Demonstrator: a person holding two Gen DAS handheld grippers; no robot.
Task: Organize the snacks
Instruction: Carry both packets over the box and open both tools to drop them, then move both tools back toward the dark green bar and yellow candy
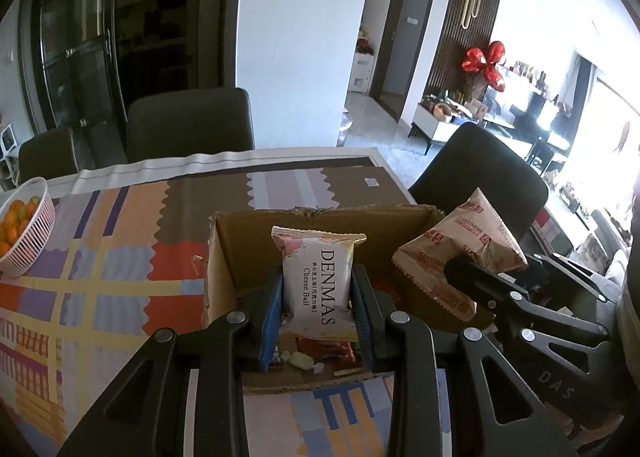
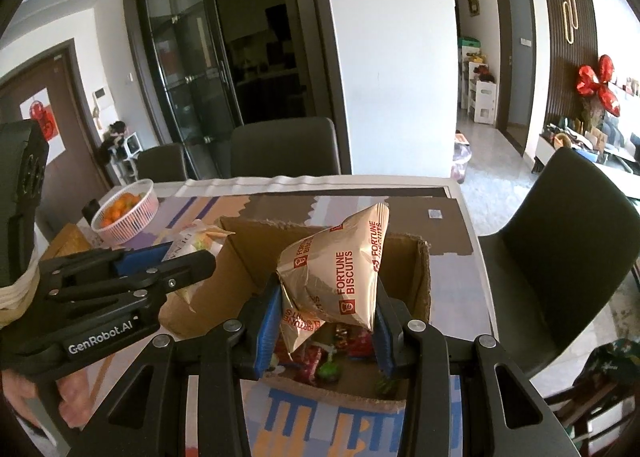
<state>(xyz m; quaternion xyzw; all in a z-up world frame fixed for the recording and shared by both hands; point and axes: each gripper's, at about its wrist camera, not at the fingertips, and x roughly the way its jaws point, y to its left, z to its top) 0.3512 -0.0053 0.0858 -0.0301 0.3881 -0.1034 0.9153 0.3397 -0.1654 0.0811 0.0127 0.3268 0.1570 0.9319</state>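
Patterned table (image 1: 120, 257): left gripper (image 1: 318, 293) clamps white Denmas pouch (image 1: 320, 277), right gripper (image 2: 326, 317) clamps tan Fortune Biscuits bag (image 2: 340, 273) over brown cardboard box (image 2: 248, 253); sweets below half hidden.

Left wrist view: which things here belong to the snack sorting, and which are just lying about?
Job:
Denmas Cheese Ball packet, in left tongs
Fortune Biscuits packet, in right tongs
cardboard box with loose snacks inside

Lying about:
basket of oranges
patterned tablecloth
dark chairs

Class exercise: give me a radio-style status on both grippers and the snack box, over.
Left gripper shut on Cheese Ball packet. Right gripper shut on Fortune Biscuits bag. Both held over open cardboard box, loose snacks inside. Nothing in the way.
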